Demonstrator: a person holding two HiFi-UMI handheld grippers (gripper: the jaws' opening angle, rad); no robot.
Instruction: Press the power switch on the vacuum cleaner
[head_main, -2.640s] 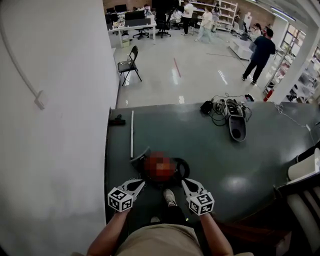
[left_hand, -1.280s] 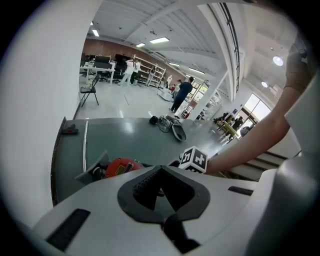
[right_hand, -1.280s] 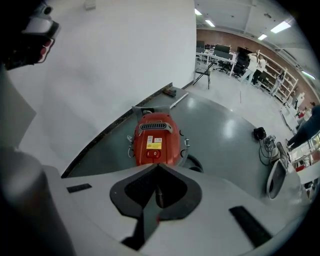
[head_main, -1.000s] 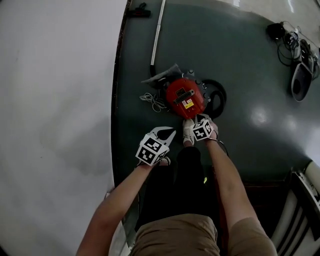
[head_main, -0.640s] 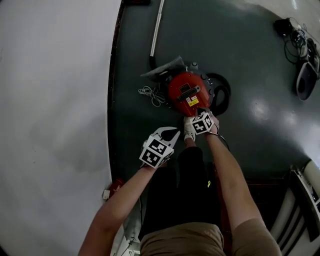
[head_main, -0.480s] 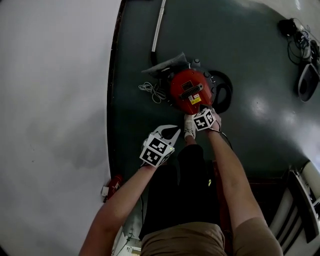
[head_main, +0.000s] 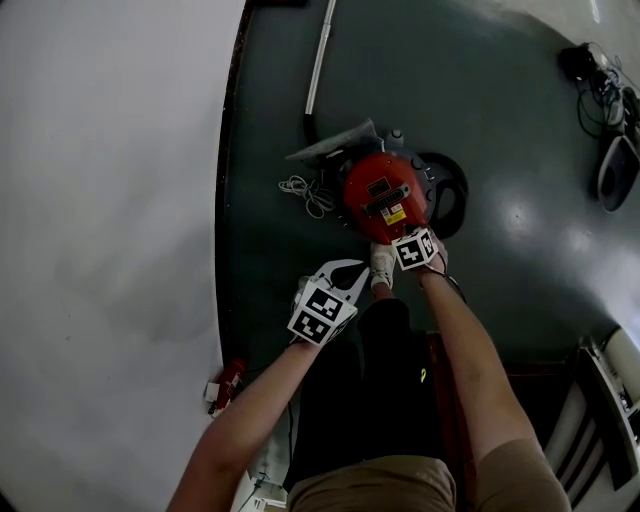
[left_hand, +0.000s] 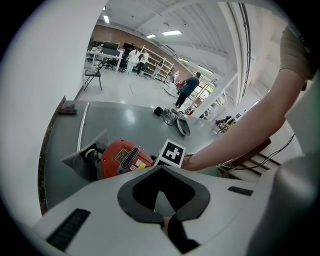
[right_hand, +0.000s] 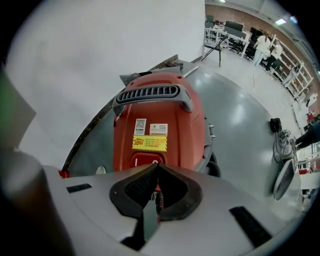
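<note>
1. Two grippers show, both with jaws pressed together on nothing. The left gripper (head_main: 345, 270) hangs nearest the person, apart from the vacuum cleaner (head_main: 385, 190).
2. The right gripper (head_main: 402, 234) is farther out, its closed tips right at the lower edge of the red power switch (right_hand: 146, 159) on the vacuum cleaner's near end.
3. The vacuum cleaner sits on the dark green floor (head_main: 500, 120), near its left edge by the white wall (head_main: 110, 200).
4. Beyond it, a white wand (head_main: 320, 55) runs toward the far edge.
</note>
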